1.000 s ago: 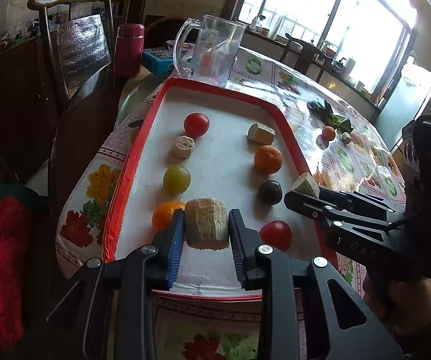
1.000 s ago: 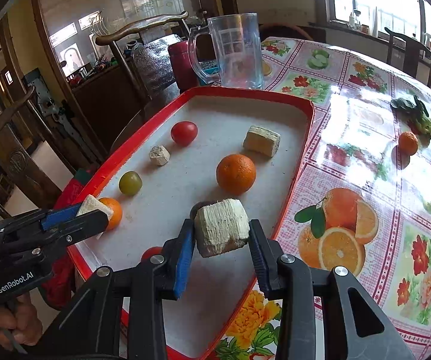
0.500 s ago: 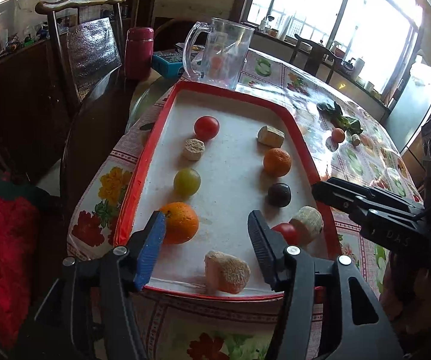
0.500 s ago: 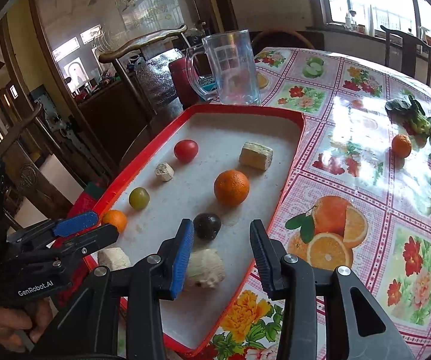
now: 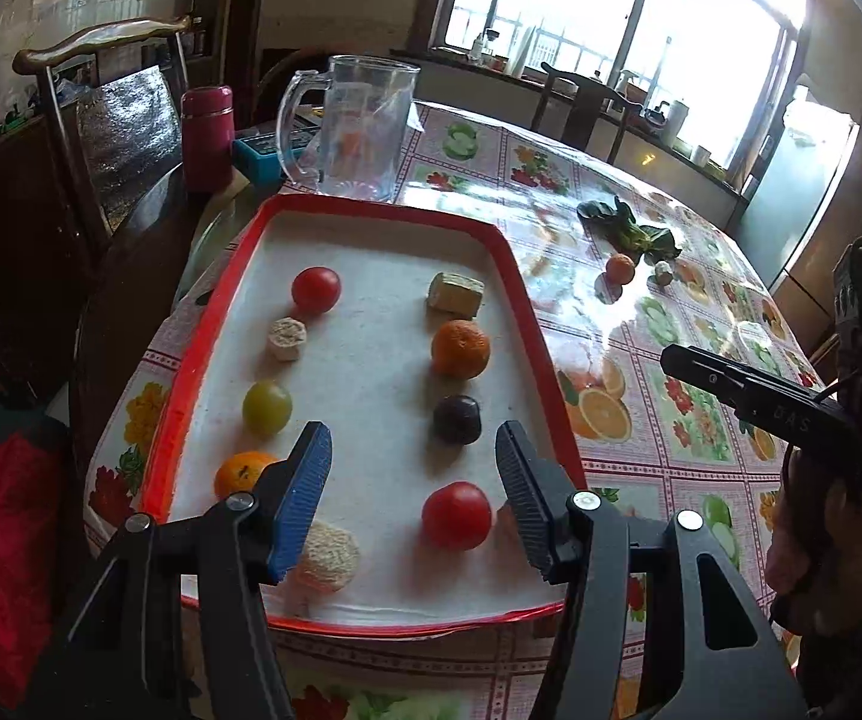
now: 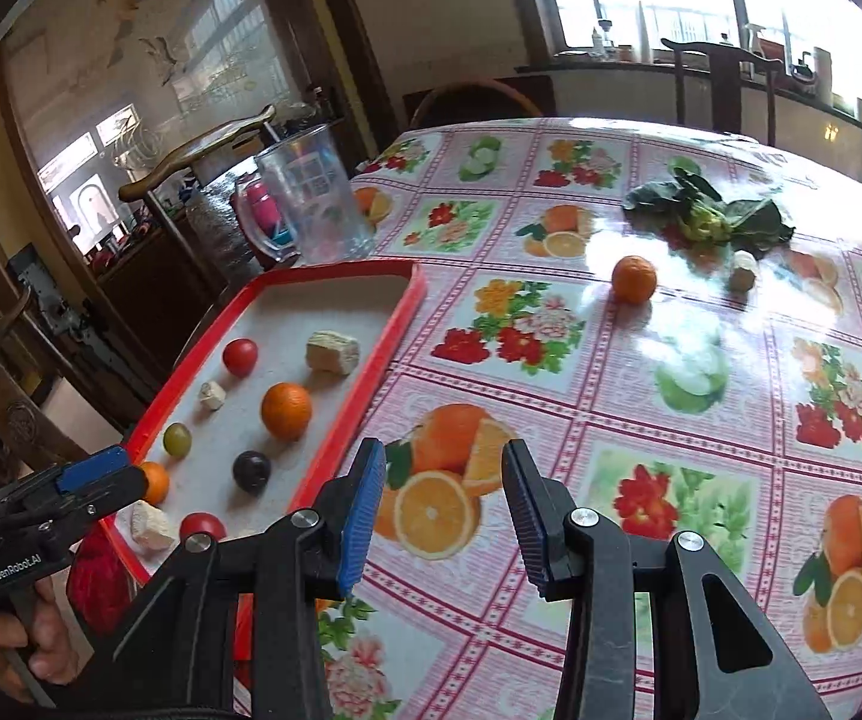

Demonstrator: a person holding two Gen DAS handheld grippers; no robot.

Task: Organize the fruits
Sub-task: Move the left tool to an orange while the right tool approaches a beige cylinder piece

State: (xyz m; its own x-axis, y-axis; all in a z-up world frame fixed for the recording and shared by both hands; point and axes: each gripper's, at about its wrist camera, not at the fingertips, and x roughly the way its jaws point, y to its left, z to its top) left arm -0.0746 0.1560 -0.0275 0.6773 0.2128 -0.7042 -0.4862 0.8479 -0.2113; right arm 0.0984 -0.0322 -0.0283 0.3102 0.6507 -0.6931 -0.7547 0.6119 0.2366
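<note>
- Left gripper (image 5: 413, 480): jaws spread wide, nothing btwn them, hovering over near end of red-rimmed tray (image 5: 509, 258).
- Right gripper (image 6: 443, 510): also spread wide & empty, over the fruit-print tablecloth (image 6: 731, 396), just right of the tray's right rim.
- Near left finger of left gripper: pale rough chunk (image 5: 326, 555) on tray floor, partly hidden by the blue pad.
- Tray, left column near→far: orange (image 5: 242, 471), green grape (image 5: 267, 407), small pale round piece (image 5: 287, 338), red tomato (image 5: 316, 290).
- Right column near→far: red tomato (image 5: 456, 515), dark plum (image 5: 457, 418), orange (image 5: 460, 348), pale block (image 5: 456, 294). All apart from each other.
- Off tray, far right on cloth: small orange (image 6: 634, 279), pale lump (image 6: 743, 271) near it, leafy greens (image 6: 707, 210) just beyond.
- Far end past tray: clear glass mug (image 5: 359, 126); red flask (image 5: 207, 138) to its left.
</note>
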